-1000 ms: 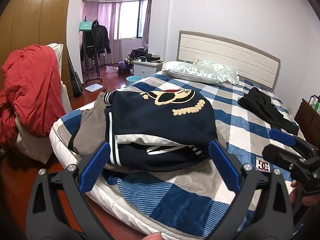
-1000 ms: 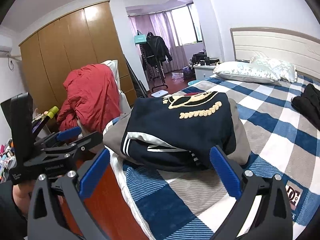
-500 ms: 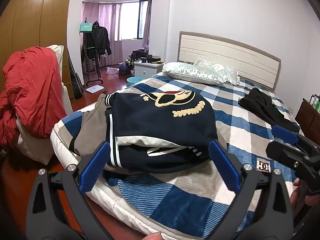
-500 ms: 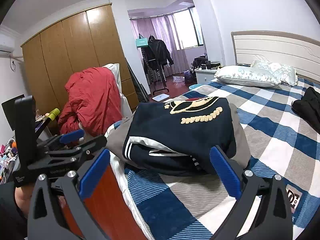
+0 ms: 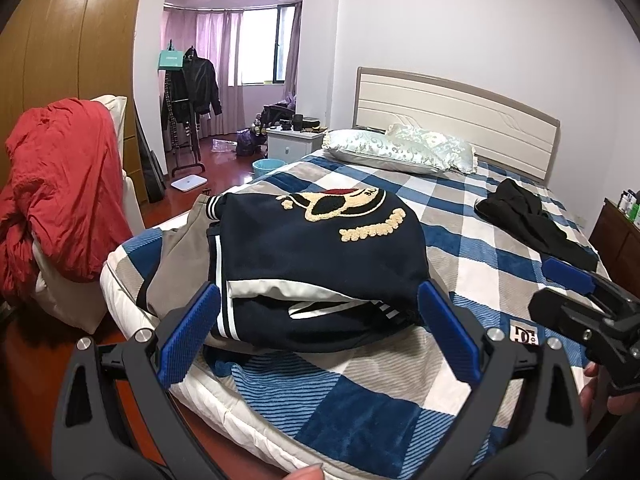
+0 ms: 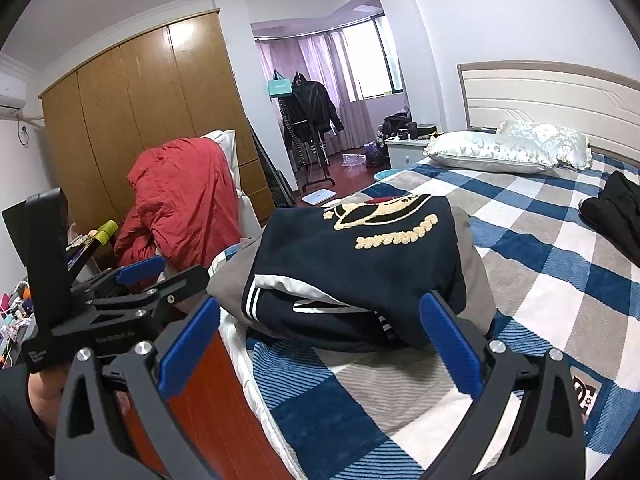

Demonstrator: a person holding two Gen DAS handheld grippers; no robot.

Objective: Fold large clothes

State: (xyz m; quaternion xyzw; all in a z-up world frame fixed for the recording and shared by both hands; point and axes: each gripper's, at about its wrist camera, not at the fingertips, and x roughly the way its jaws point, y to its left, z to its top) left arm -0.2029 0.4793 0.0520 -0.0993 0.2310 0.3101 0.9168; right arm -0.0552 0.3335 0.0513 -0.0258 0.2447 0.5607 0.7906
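Your left gripper [image 5: 318, 334] and right gripper [image 6: 318, 338] both stood with jaws spread wide and empty, held off the near edge of the bed [image 5: 360, 404], just short of the folded navy jacket [image 5: 316, 252]. The jacket lay in a bulky stack on a grey garment [image 5: 176, 256] at the bed's near corner, over the checked blanket [image 5: 472, 264]. Had you clamped only the top layer, the white inner fold [image 5: 280, 286] would likely have slipped out and the stack could have slid off the corner.
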